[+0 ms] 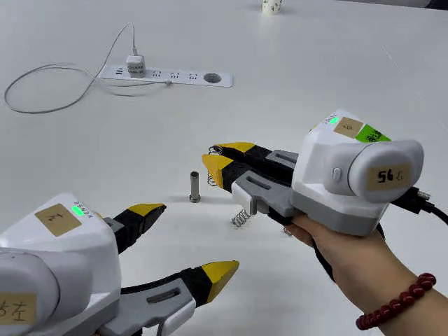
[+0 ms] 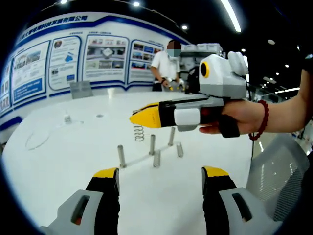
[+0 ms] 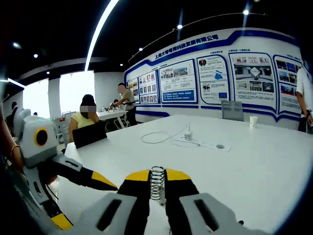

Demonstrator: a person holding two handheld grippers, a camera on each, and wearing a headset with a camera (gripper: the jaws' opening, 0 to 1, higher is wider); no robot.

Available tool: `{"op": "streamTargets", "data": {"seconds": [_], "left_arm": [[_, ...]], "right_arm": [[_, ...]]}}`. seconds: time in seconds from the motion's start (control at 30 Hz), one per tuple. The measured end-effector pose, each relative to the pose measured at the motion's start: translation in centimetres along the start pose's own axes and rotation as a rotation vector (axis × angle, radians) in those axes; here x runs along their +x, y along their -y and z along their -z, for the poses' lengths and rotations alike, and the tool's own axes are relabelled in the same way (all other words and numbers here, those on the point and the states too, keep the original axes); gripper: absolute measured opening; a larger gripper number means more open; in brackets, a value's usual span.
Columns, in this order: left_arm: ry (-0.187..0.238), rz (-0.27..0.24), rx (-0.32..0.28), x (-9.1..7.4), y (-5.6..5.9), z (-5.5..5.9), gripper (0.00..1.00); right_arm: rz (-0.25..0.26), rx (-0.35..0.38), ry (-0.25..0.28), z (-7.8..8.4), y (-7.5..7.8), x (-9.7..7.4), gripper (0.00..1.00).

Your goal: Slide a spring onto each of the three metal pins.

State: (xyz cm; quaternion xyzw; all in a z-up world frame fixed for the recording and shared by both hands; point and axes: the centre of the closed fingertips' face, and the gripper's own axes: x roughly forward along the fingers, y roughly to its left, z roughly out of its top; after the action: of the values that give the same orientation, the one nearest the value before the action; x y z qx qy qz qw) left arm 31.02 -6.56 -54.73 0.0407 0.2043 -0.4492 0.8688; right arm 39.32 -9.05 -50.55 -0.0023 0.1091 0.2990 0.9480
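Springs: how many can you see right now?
2. One spring is clamped in the right gripper; the second spring rests on the table beside that gripper. More may be hidden behind it.

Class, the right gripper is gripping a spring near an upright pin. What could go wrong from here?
1. The small coiled metal spring is pinched between the yellow tips of the right gripper's fingers; it might flick out.
2. The short upright metal pin stands free on the white table, apart from the open left gripper, so a misaligned push could topple it.
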Motion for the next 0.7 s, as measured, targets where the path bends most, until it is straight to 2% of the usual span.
{"op": "streamTargets", "data": {"seconds": [0.3,0.53,0.7], "left_arm": [[-0.013,-0.001,0.04,0.2,-0.1,0.5,0.83],[-0.01,0.004,0.028,0.4,-0.1,0.8,0.94],[-0.019,0.0,0.026,0.4,-0.2,1.0,0.97]], "right_arm": [[0.016,0.047,0.004,0.6,0.7,1.5,0.11],[0.033,0.066,0.015,0.7,1.3,2.7,0.11],[0.039,0.075,0.004,1.3,1.5,3.3,0.11]]}}
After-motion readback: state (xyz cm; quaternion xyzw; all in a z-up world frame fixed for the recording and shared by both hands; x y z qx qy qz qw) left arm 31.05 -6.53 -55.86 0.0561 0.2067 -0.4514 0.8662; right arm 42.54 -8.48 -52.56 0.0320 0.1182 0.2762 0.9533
